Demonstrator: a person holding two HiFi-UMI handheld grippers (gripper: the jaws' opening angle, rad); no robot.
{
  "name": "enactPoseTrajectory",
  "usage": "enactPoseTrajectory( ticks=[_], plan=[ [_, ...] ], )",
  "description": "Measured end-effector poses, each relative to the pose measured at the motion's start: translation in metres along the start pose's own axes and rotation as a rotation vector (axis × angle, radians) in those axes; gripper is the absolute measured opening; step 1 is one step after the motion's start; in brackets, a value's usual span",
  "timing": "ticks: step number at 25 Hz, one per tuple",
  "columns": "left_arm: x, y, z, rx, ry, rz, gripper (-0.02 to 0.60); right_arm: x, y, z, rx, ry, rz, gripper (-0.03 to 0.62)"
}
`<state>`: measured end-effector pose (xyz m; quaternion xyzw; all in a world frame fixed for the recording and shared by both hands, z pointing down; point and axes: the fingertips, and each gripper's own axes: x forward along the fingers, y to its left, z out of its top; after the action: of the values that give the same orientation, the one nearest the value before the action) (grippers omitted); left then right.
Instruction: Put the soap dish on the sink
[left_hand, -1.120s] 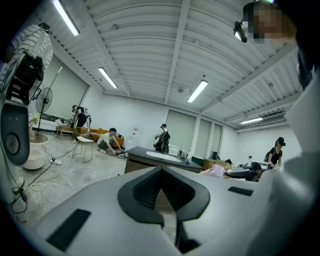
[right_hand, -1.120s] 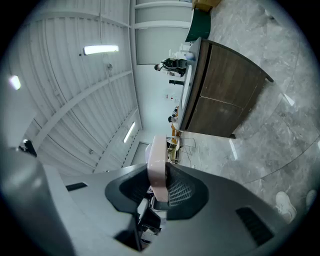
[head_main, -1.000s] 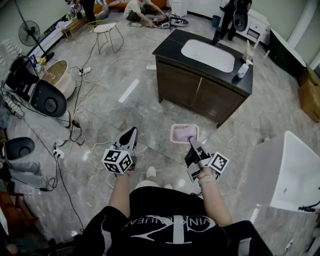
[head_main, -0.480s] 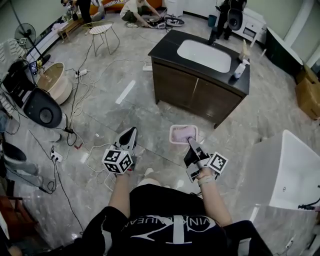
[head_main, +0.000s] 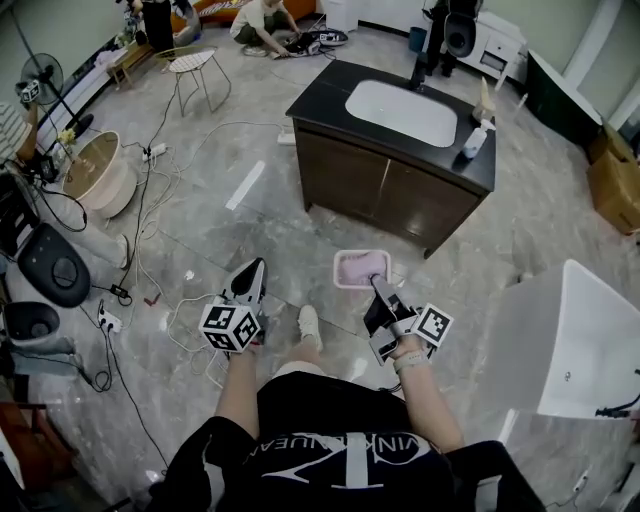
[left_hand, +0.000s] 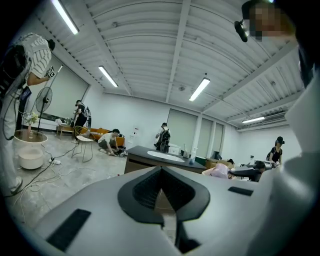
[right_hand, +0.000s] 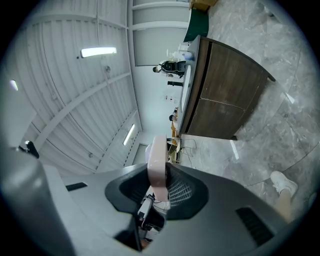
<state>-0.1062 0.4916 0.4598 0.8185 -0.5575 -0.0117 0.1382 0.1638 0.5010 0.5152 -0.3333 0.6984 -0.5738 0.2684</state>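
Head view shows the right gripper (head_main: 377, 284) clamped on the rim of the pink soap dish (head_main: 358, 266), held over the floor well short of the sink (head_main: 400, 112), while the left gripper (head_main: 254, 277) is closed and empty, so most of the carry and the placing seem left to do.

soap dish (head_main: 361, 268): pink rectangular tray, lying roughly flat I think, middle of the head view, near edge pinched in the right gripper (head_main: 377, 287)
sink (head_main: 400, 111): white basin, black countertop (head_main: 325, 98), upper middle, well apart from the dish
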Motion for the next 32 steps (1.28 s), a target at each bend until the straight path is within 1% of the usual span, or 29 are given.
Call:
enactPoseTrajectory(
  ticks=[8,10,13,17,22,28,32],
  plan=[
    [0.062,0.014,0.007,0.054,0.012,-0.034,0.015,0.05,-0.004,0.035,0.011,-0.031,0.035,0.095],
    [0.077,0.024,0.008,0.053,0.029,-0.038,0.015,0.066,-0.008,0.041,0.016,-0.037,0.028,0.095],
    [0.098,0.038,0.016,0.044,0.029,-0.043,0.015,0.087,-0.011,0.05,0.023,-0.035,0.014,0.095],
    [0.128,0.056,0.03,0.049,0.025,-0.049,0.015,0.117,-0.015,0.066,0.031,-0.045,-0.001,0.095],
    [0.163,0.082,0.038,0.061,0.05,-0.055,0.015,0.159,-0.017,0.084,0.033,-0.046,-0.006,0.095],
    [0.208,0.12,0.057,0.055,0.04,-0.06,0.014,0.211,-0.021,0.102,0.03,-0.053,-0.017,0.095],
    [0.238,0.141,0.062,0.052,0.038,-0.074,0.014,0.246,-0.026,0.113,0.025,-0.054,-0.014,0.095]
  ],
)
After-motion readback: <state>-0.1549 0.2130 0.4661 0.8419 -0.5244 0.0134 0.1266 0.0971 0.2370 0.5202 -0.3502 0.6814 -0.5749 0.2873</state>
